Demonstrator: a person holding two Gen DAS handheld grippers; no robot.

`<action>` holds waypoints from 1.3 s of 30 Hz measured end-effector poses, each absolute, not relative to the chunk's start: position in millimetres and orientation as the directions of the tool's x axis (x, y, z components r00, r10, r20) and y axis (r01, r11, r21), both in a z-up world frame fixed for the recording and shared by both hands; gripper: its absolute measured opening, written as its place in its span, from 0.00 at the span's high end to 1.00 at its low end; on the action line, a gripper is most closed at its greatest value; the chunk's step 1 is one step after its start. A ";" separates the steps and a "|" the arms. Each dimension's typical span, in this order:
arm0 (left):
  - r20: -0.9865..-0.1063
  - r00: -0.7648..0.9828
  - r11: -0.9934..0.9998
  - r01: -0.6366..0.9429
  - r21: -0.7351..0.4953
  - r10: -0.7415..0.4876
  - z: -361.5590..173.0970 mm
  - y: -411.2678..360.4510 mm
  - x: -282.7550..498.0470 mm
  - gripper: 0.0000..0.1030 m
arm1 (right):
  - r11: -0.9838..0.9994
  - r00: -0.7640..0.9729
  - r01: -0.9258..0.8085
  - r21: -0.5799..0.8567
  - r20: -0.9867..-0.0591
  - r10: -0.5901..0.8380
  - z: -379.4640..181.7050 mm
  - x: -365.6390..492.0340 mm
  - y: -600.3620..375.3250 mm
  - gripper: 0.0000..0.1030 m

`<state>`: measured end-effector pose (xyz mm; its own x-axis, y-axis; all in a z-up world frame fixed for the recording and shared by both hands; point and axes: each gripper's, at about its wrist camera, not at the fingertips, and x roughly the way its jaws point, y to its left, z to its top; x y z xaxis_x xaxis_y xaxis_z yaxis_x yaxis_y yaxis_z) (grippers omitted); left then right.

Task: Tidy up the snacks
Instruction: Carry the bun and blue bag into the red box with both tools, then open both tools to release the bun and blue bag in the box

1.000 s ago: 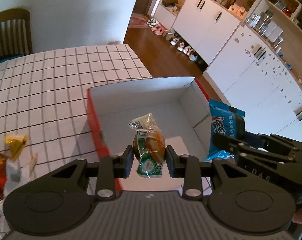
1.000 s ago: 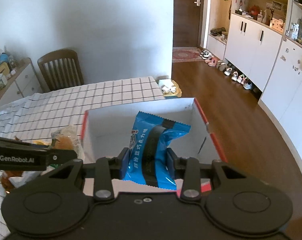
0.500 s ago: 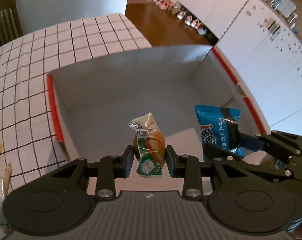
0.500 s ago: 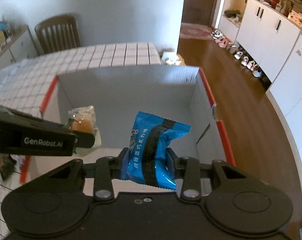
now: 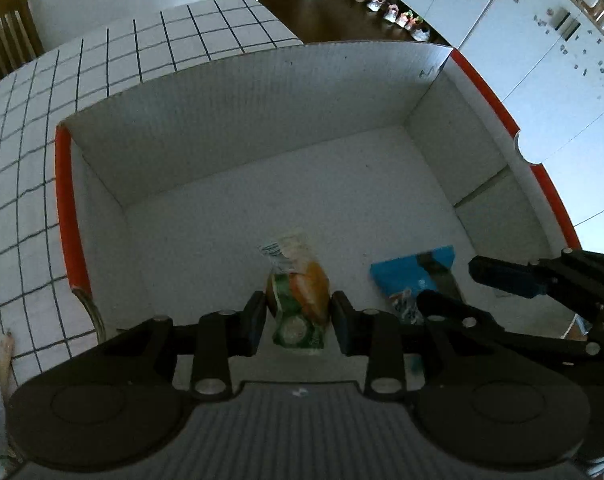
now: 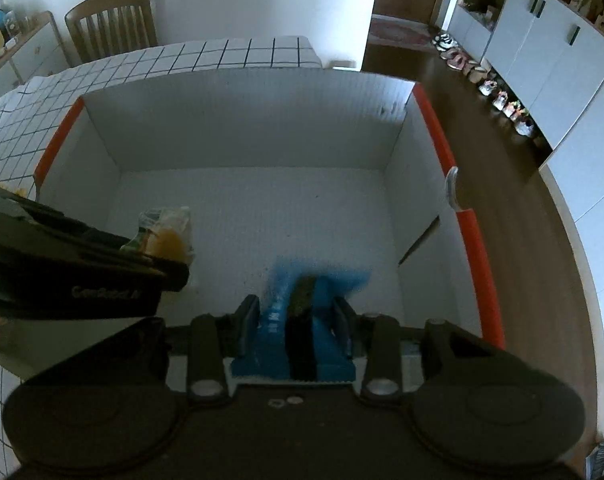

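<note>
Resting low inside the white cardboard box [image 5: 262,184], the two snacks are the centre of this figure: a green-and-orange packet [image 5: 298,300] and a blue packet [image 6: 298,328] sit near the box's near wall, side by side but apart, the blue one toward the box's orange-edged right wall. Each appears to lie on or just above the box floor; contact cannot be confirmed. The left gripper [image 5: 298,316] has its fingers set at either flank of the green-and-orange packet, and a thin gap shows on both sides, so the pinch looks released or nearly so, though this cannot be told for certain. The right gripper [image 6: 298,320] likewise brackets the blue packet, whose blurred upper edge suggests it is dropping or sliding; its fingers stand slightly clear of the wrapper, apparently spread. Both packets are carried to the box floor, judging by the task, so that they land flat rather than tumble from the rim. Both tools point steeply downward into the box from its near side, roughly parallel. Beyond the box's far wall lie the checked tablecloth [image 6: 230,54] and a wooden chair [image 6: 112,20].
</note>
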<state>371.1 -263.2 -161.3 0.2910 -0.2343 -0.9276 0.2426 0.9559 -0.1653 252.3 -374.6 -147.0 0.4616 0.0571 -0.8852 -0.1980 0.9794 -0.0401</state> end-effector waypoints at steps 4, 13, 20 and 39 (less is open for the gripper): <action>-0.919 0.310 0.952 0.255 -0.168 -0.245 -152.9 -263.7 366.5 0.46 | 0.979 0.465 -0.203 -0.024 -0.882 0.075 -143.1 253.7 -381.4 0.52; -0.894 0.379 0.953 0.266 -0.142 -0.239 -123.9 -254.6 348.2 0.44 | 0.978 0.504 -0.206 0.009 -0.856 0.114 -124.5 244.3 -398.0 0.37; -0.868 0.425 0.955 0.249 -0.160 -0.256 -100.7 -241.3 327.8 0.44 | 0.976 0.543 -0.214 0.034 -0.826 0.148 -101.4 227.4 -401.6 0.31; -0.785 0.548 0.952 0.246 -0.181 -0.291 -42.3 -190.0 253.2 0.35 | 0.967 0.643 -0.234 0.100 -0.730 0.231 -45.9 171.0 -388.3 0.13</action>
<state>253.2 -190.0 -42.3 0.5477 -0.2907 -0.7845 0.2461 0.9522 -0.1810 171.0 -388.3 -45.9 0.6433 0.2311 -0.7299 -0.2341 0.9671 0.0999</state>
